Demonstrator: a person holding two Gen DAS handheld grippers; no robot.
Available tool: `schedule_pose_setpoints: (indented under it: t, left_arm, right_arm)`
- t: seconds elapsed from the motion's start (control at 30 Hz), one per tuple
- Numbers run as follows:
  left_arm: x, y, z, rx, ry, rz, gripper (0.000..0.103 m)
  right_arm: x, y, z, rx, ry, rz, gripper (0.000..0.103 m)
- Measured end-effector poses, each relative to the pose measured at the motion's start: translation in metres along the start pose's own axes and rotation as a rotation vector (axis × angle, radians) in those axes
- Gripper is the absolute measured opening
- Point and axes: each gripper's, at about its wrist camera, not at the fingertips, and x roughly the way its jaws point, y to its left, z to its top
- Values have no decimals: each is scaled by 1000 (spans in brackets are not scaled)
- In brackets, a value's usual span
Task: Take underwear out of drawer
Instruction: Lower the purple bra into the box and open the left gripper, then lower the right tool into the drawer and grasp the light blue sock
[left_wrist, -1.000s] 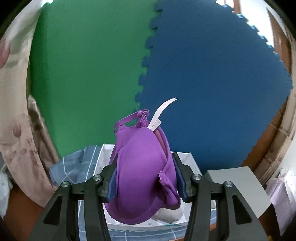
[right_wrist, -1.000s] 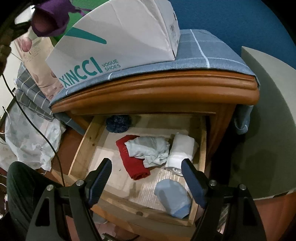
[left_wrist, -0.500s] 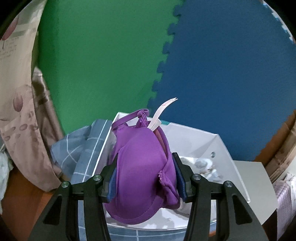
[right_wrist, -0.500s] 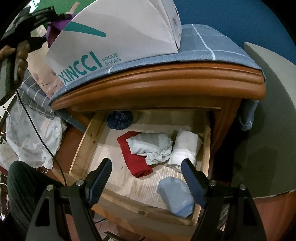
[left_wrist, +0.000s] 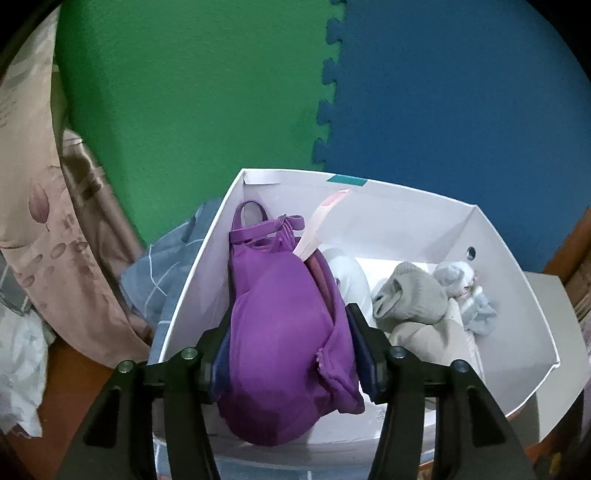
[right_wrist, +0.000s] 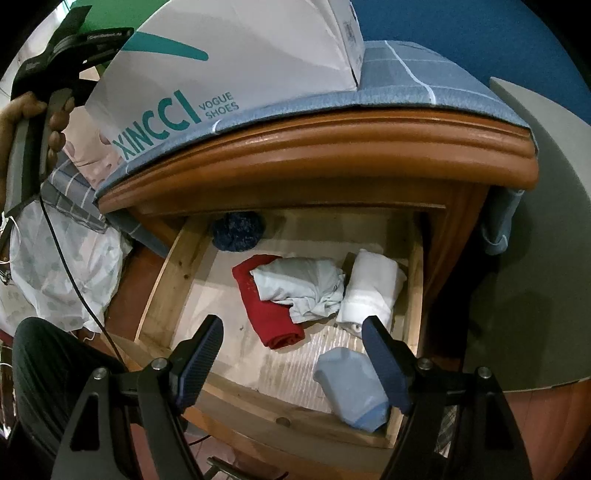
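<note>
A: Drawer tally?
B: Five garments. One dark blue bundle at the back edge, one red fold, one pale blue crumple lying on it, one white roll by the right wall, one light blue fold in the front right corner.
A: Shoebox?
B: One purple bra along the left wall; one white piece; one grey sock; one pale grey-blue bundle; one beige piece.
A: Boxes?
B: One.

A home bedroom: a wooden nightstand with an open drawer of folded clothes, bedding at left.
</note>
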Motion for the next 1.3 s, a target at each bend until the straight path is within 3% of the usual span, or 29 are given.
schedule_pose_setpoints:
  t: [0.23, 0.3, 0.37, 0.53, 0.6, 0.7, 0.8, 0.9, 1.03, 1.13, 1.3]
  left_arm:
    - [4, -4, -1, 43, 8, 25, 55]
    - [6, -8, -2, 70, 5, 42, 69]
    - [4, -11, -3, 82, -8, 36, 70]
    - [-39, -5, -9, 66, -185, -51, 86]
    - [-67, 1, -17, 75, -282, -96, 99]
    - [-114, 14, -43, 87, -414, -153, 102]
    - [-141, 31, -85, 97, -488, -191, 102]
    - [-138, 44, -130, 120, -477, -181, 102]
    - [-110, 60, -172, 90, -420, -183, 102]
    - [-91, 70, -171, 13, -321, -243, 102]
    - [-97, 78, -170, -38, -341, -280, 102]
  right_arm:
    - [4, -1, -2, -4, 8, -20, 80]
    - [5, -2, -2, -2, 7, -24, 80]
    - [6, -2, -4, -4, 9, -29, 80]
    - [13, 4, -10, -46, 50, -54, 80]
    - [16, 9, -12, -75, 68, -59, 80]
    - [22, 20, -17, -129, 97, -58, 80]
    - [34, 27, -24, -176, 160, -66, 80]
    - [50, 25, -26, -172, 238, -108, 80]
    - [77, 12, -21, -117, 370, -103, 80]
    - [104, 3, -23, -141, 482, -127, 80]
    - [124, -3, -27, -195, 512, -208, 80]
